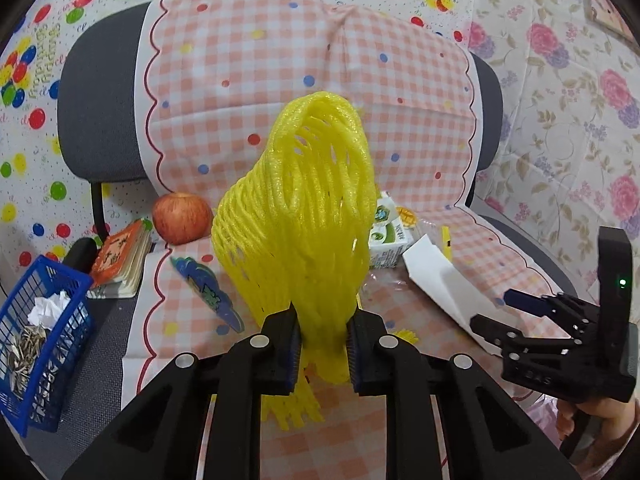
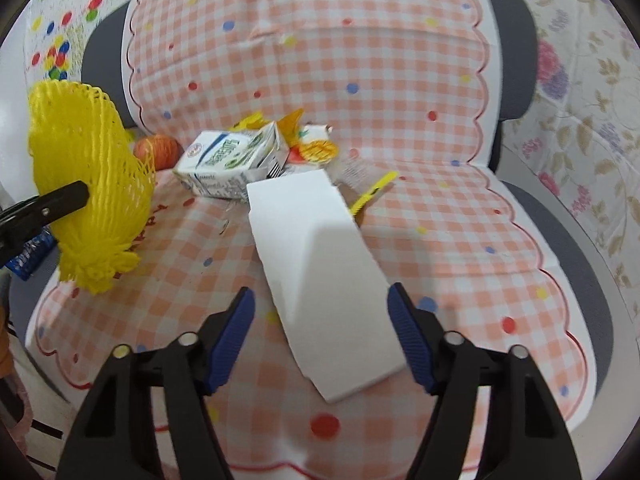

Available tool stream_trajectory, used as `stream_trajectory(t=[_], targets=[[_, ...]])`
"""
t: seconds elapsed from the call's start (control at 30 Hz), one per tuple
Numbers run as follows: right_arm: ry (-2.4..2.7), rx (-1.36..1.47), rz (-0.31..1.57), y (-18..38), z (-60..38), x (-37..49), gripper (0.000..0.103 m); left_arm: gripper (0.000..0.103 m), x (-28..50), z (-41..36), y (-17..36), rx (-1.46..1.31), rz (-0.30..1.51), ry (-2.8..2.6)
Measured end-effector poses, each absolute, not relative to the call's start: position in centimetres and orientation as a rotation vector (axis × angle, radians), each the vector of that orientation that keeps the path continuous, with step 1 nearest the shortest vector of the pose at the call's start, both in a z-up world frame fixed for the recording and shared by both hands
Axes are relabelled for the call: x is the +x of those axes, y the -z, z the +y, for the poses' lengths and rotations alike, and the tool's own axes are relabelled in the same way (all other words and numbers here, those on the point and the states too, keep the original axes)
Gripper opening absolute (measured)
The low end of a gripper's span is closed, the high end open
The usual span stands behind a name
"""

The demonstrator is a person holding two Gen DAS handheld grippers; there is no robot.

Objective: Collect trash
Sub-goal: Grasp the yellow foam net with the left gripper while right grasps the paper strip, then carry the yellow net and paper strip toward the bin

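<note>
A yellow foam fruit net (image 1: 304, 200) stands up from my left gripper (image 1: 322, 352), which is shut on its lower end; the same net (image 2: 88, 160) shows at the left of the right wrist view. A folded white paper (image 2: 320, 260) lies on the checked chair cover (image 2: 460, 240). My right gripper (image 2: 322, 340) hangs just over its near end with the jaws open, one on each side of the paper and a gap on the left. In the left wrist view that right gripper (image 1: 500, 312) is at the far right, beside the paper (image 1: 436, 280).
A milk carton (image 2: 228, 164), a crumpled orange wrapper (image 2: 316, 148) and a yellow utility knife (image 2: 372, 192) lie behind the paper. An apple (image 1: 182, 218) and a small book (image 1: 120, 258) are at the left. A blue basket (image 1: 44, 332) holds crumpled paper and seed shells.
</note>
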State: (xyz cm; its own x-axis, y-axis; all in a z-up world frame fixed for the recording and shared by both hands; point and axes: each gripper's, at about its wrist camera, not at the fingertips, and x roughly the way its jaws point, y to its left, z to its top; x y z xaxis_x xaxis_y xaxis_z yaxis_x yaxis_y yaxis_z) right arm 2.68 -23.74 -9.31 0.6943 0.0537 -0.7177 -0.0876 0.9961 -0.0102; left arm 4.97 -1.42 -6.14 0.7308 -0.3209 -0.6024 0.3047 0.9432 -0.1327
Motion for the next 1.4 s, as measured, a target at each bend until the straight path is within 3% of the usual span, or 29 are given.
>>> stream_trajectory(t=[0.3, 0.37, 0.43, 0.53, 0.8, 1.03, 1.4], targets=[[-0.055, -0.139, 0.816, 10.9, -21.9, 6.5, 0.061, 0.020, 5.9, -1.1, 7.3, -0.048, 0.690, 0.364], [-0.063, -0.122, 0.819, 11.0, -22.0, 7.0, 0.053, 0.020, 6.0, -1.2, 7.4, -0.052, 0.692, 0.363], [-0.055, -0.134, 0.819, 11.0, -21.8, 7.0, 0.034, 0.020, 5.9, -1.1, 7.5, -0.050, 0.691, 0.360], [-0.038, -0.177, 0.800, 10.7, -21.3, 6.5, 0.021, 0.020, 5.7, -1.0, 7.3, -0.050, 0.687, 0.358], [-0.019, -0.060, 0.659, 4.7, -24.7, 3.5, 0.002, 0.020, 4.5, -1.5, 4.9, -0.031, 0.633, 0.382], [-0.034, 0.111, 0.595, 1.2, -28.7, -0.4, 0.002, 0.020, 2.6, -5.0, 1.9, -0.004, 0.568, 0.496], [0.061, 0.137, 0.571, 2.5, -31.2, -7.2, 0.002, 0.020, -1.9, -12.2, 4.4, 0.075, 0.616, 0.670]])
